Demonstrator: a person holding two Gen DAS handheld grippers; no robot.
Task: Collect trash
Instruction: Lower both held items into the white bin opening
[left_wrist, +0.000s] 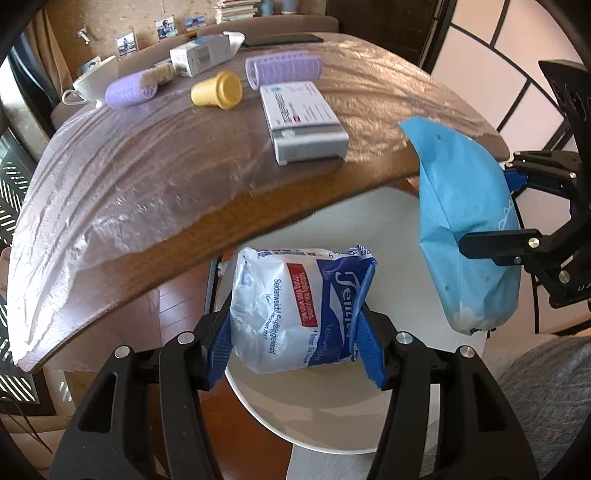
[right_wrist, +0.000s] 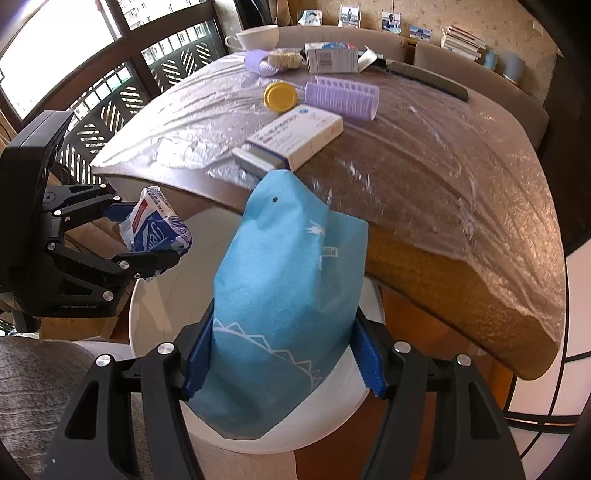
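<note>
The left gripper (left_wrist: 295, 332) is clamped on a tissue packet (left_wrist: 299, 306), held off the tabletop (left_wrist: 147, 184) above a white bin (left_wrist: 332, 417) below its edge; to drop it cleanly, centre it over the opening before parting the jaws. The right gripper (right_wrist: 284, 354) is clamped on a crumpled blue paper bag (right_wrist: 280, 295) above the same bin; release it past the rim. The packet reads "Seidenweich!" and "strong even when wet"; its brand looks like "Tempo", though folds hide part. The bag's print is too creased to read.
</note>
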